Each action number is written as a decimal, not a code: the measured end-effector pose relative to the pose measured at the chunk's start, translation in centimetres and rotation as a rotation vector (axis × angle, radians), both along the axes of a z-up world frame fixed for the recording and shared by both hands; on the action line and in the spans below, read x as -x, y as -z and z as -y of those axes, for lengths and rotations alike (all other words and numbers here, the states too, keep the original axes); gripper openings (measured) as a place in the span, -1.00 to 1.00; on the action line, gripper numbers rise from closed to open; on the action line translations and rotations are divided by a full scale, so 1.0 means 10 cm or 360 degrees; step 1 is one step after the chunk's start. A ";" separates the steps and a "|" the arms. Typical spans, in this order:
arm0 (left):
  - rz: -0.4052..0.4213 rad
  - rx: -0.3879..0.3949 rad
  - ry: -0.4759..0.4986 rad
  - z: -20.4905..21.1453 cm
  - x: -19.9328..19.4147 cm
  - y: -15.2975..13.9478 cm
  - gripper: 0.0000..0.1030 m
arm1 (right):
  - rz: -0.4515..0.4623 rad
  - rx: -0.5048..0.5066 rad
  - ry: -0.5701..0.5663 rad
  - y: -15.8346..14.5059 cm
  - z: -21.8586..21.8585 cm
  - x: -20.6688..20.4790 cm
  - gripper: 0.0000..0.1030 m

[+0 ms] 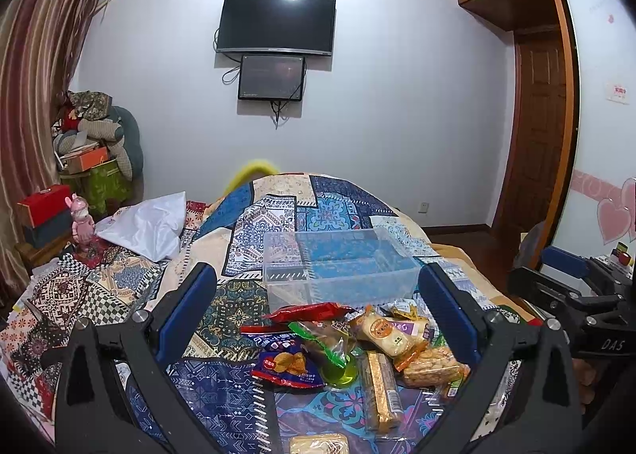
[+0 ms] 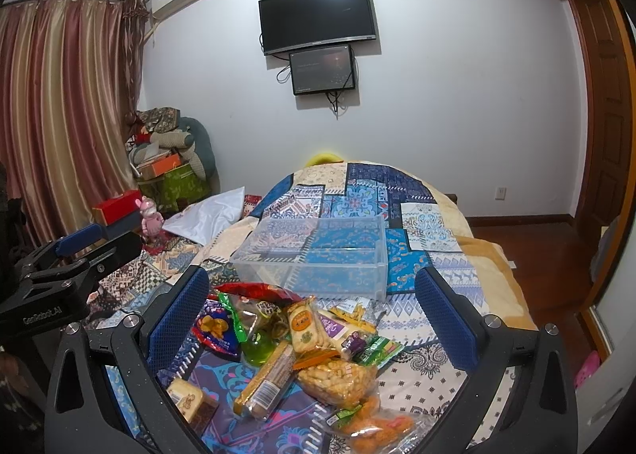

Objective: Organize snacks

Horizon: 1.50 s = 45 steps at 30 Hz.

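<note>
I hold both grippers above a bed covered in a patchwork quilt (image 1: 254, 215). My left gripper (image 1: 318, 313) hangs with its blue-padded fingers (image 1: 187, 307) spread wide, gripping nothing; my right gripper (image 2: 312, 315) is likewise fully spread and holds nothing. Between each pair of fingers lies the heap of snacks (image 2: 302, 346): a blue chip packet (image 1: 284, 366), a red wrapper (image 1: 306, 313), a green jelly cup (image 2: 258, 344), a long biscuit sleeve (image 2: 264, 380), a cracker pack (image 2: 308, 329), a bag of peanuts (image 2: 338, 380) and a bag of orange puffs (image 2: 377, 428), overlapping one another on the quilt. Just beyond the heap sits a clear plastic bin (image 1: 338, 267), open-topped and upright, its near wall close to the red wrapper. Farther off, a television (image 1: 276, 23) hangs on the wall with a smaller screen (image 1: 272, 76) just beneath it.
</note>
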<state>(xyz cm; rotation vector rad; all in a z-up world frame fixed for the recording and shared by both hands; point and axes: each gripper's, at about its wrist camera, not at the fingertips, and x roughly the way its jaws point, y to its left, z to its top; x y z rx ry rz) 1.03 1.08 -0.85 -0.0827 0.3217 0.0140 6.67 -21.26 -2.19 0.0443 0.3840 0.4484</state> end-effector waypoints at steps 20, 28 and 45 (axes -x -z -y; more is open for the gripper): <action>0.0000 -0.0001 -0.0002 -0.01 0.01 0.00 1.00 | 0.0001 -0.0002 -0.0002 -0.01 -0.01 0.00 1.00; 0.0001 -0.0003 -0.0004 -0.01 0.01 -0.01 1.00 | 0.0005 -0.0002 -0.0002 -0.02 -0.01 0.01 1.00; 0.0005 0.0002 -0.0021 0.00 -0.02 0.02 1.00 | 0.0014 -0.0003 -0.0011 -0.02 -0.05 0.04 1.00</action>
